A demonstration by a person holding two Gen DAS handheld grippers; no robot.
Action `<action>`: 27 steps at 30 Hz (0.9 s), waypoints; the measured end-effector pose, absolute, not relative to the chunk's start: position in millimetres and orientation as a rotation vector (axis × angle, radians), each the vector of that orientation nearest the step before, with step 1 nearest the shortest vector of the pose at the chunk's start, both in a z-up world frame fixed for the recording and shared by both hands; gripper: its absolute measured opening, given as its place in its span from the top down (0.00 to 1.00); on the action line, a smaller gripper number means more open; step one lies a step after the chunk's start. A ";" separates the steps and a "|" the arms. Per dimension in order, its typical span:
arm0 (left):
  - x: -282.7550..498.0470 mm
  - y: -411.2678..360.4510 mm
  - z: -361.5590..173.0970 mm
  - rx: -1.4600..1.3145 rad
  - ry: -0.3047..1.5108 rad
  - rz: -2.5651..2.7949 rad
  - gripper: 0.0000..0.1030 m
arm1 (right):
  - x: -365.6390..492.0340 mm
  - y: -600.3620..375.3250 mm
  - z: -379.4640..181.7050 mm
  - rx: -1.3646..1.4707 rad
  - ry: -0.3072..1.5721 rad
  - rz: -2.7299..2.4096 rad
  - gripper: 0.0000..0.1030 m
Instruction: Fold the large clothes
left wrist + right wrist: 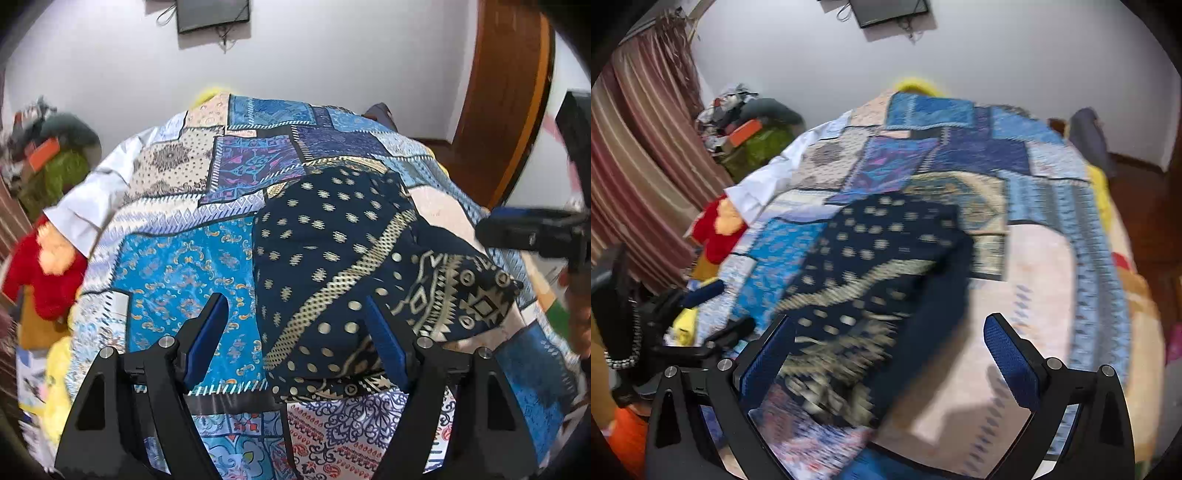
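Observation:
A dark navy garment point(343, 258) with gold dots and geometric trim lies folded on a patchwork bedspread point(177, 266). My left gripper point(295, 306) is open above the garment's near left edge, its blue pads apart and empty. My right gripper point(890, 325) is open above the garment point(871, 273), which is blurred in the right wrist view, and holds nothing. The right gripper also shows at the right edge of the left wrist view point(532, 232). The left gripper shows at the left of the right wrist view point(701, 295).
A white cloth point(92, 199) and a red plush toy point(44, 269) lie at the bed's left edge. A clutter pile point(750, 133) sits by the striped curtain point(635, 177). A wooden door point(506, 96) stands at the right. A screen point(212, 14) hangs on the far wall.

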State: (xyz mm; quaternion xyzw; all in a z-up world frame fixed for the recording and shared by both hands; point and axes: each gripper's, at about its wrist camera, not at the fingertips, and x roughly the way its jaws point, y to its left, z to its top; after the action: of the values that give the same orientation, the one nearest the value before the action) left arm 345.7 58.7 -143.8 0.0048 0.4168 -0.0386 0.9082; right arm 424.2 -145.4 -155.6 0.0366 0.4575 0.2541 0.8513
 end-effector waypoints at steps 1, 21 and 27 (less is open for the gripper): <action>350.0 62.0 -149.4 0.018 0.870 -0.074 0.26 | 426.8 -136.8 -159.3 0.086 0.974 0.559 0.01; 324.8 101.9 -217.0 0.150 1.044 -0.035 0.12 | 399.8 -182.0 -242.6 -0.064 1.208 0.426 0.01; 333.6 126.1 -177.1 0.117 0.964 -0.001 0.12 | 408.9 -182.0 -205.3 -0.001 1.111 0.448 0.01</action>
State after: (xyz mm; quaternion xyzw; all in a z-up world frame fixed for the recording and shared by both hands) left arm 333.6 126.1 -177.1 0.0563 0.4633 -0.0004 0.8844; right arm 408.9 -182.0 -205.3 -0.0003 0.5229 0.2109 0.8259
